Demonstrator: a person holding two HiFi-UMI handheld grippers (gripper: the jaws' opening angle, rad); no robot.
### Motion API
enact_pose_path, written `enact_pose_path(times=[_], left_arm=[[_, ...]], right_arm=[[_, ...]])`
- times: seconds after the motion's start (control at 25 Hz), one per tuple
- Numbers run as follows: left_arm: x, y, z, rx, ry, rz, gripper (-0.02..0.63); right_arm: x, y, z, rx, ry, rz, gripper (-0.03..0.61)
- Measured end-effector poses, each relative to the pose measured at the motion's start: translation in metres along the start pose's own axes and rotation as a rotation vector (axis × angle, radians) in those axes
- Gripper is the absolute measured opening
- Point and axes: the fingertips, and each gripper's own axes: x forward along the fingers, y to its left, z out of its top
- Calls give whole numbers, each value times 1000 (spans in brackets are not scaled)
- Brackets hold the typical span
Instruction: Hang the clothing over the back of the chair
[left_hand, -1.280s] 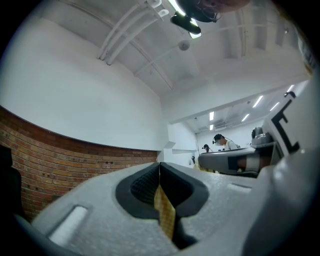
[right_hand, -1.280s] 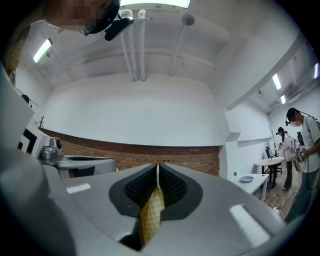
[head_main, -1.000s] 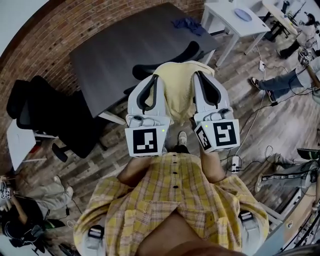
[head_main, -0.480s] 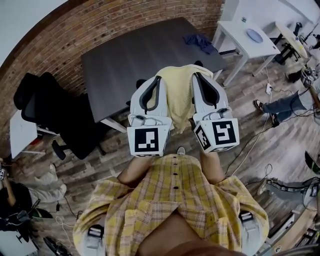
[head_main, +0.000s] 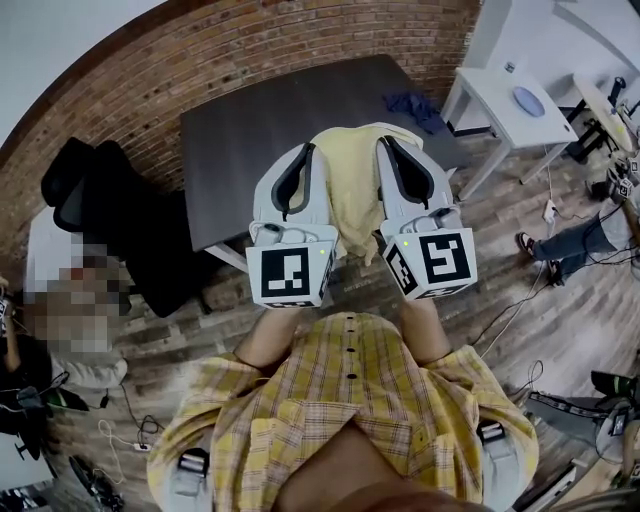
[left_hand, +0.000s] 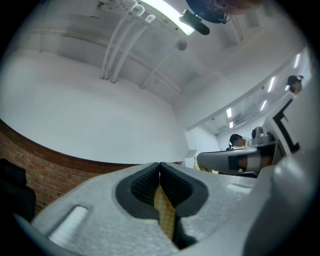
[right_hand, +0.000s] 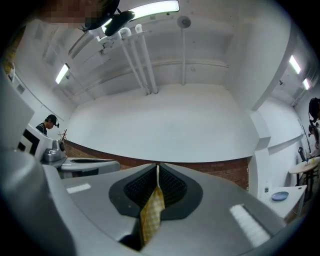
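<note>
A pale yellow garment (head_main: 355, 190) hangs between my two grippers, held up in front of a dark table (head_main: 240, 130). My left gripper (head_main: 305, 152) is shut on the garment's left edge; a strip of yellow checked cloth (left_hand: 164, 216) sits pinched between the closed jaws of this left gripper (left_hand: 159, 166). My right gripper (head_main: 385, 143) is shut on the other edge, and its own view shows yellow cloth (right_hand: 151, 216) clamped in the right gripper (right_hand: 157, 167). A black office chair (head_main: 105, 215) stands at the left. Both gripper views point up at the wall and ceiling.
A blue cloth (head_main: 412, 104) lies on the dark table's far right corner. A white side table (head_main: 500, 95) with a blue plate (head_main: 527, 100) stands at the right. A brick wall (head_main: 200, 60) runs behind. Cables lie on the wood floor (head_main: 510, 300). Other people sit at both sides.
Both grippers have risen and moved forward with the garment stretched between them. The black chair back seen under the garment a second ago is now hidden behind the grippers and cloth.
</note>
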Motion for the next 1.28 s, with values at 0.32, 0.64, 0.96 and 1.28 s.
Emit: enact_pose_path(times=[0.32, 0.64, 0.96, 1.28], left_arm=[[24, 6, 4, 31, -5, 92, 6], [41, 13, 4, 57, 5, 162, 6], [54, 31, 0, 40, 12, 157, 6], [75, 41, -9, 26, 18, 134, 6]], right_arm=[[22, -20, 2, 15, -17, 75, 20], [43, -26, -1, 24, -22, 134, 20], [67, -23, -8, 17, 2, 133, 20], [88, -36, -17, 17, 26, 99, 20]])
